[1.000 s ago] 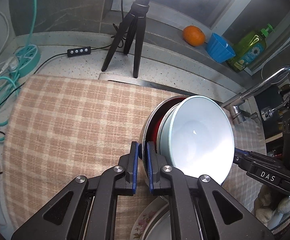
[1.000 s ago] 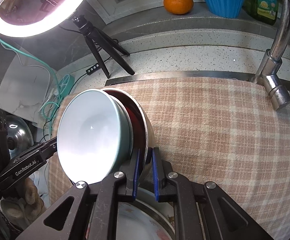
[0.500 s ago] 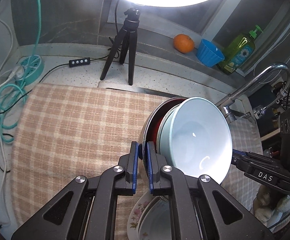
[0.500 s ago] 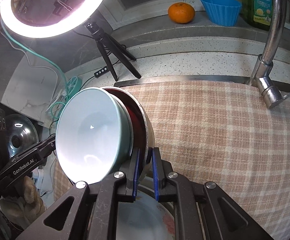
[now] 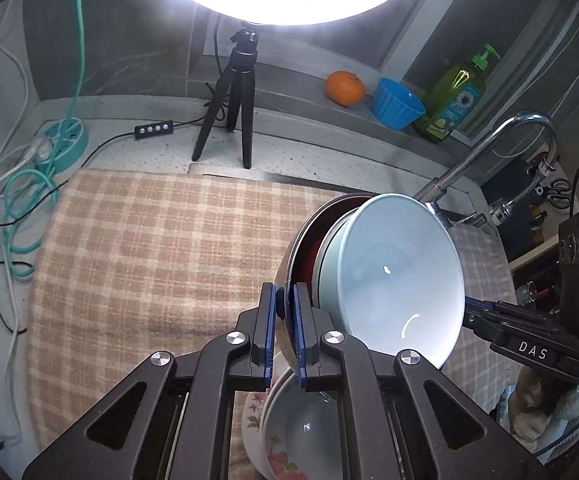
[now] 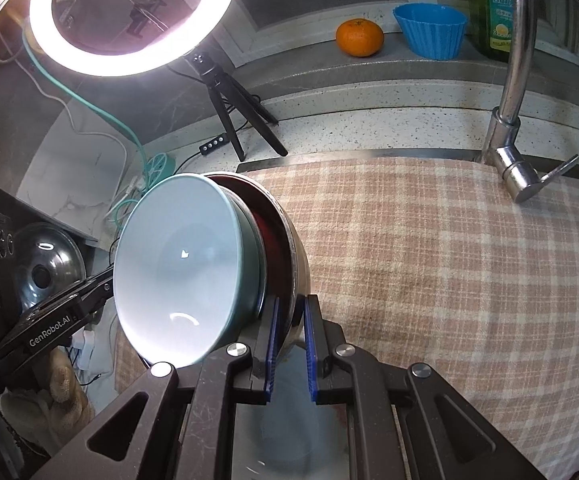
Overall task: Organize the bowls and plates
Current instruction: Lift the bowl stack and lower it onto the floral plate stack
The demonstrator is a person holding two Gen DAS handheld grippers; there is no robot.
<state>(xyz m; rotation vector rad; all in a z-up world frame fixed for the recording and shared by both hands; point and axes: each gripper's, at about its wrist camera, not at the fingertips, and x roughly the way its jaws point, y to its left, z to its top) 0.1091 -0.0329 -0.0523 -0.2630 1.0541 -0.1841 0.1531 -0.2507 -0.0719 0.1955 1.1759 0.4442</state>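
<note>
Though partly hidden, floral dishes (image 5: 267, 420) beneath.

Two wrist fisheyes, steeply down, close.
Shared: checked cloth (image 5: 137, 248), stacked bowls (image 5: 393, 276) at 3 o'clock left, 9 o'clock right.

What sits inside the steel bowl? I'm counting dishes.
A pale blue bowl nests inside the steel bowl, over a dark red layer. Whether that is another dish stays hidden.
</note>
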